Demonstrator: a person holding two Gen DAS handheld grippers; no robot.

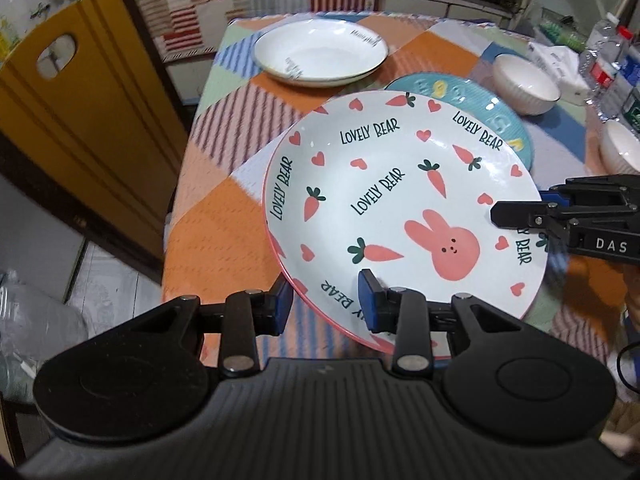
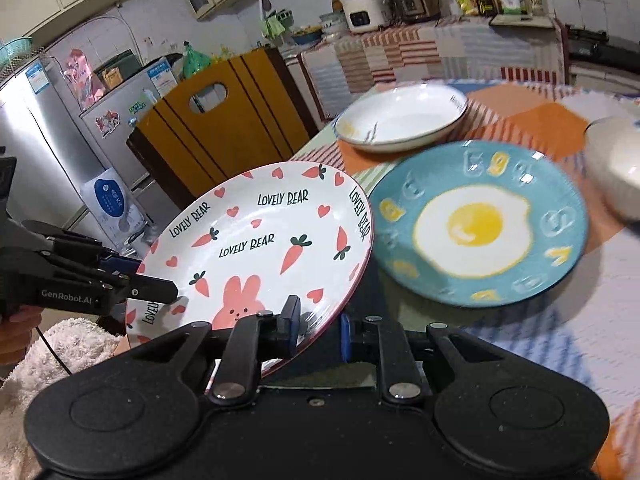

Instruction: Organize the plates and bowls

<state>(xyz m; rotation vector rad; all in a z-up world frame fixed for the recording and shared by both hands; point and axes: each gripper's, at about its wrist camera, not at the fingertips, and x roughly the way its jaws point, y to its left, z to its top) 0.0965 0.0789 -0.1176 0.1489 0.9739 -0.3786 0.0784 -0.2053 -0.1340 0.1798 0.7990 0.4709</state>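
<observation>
A white "Lovely Bear" plate with a pink rabbit, carrots and hearts is held tilted above the table; it also shows in the right wrist view. My left gripper straddles its near rim, with the jaws a wide gap apart. My right gripper straddles the opposite rim and shows from the side in the left wrist view. A blue fried-egg plate lies flat on the table behind it. A white deep plate sits farther back. Two white bowls stand at the right.
The table wears a patchwork cloth in orange, stripes and blue. A yellow-brown folding chair stands off its left side. Plastic water bottles stand at the far right. A silver fridge and a kitchen counter lie behind.
</observation>
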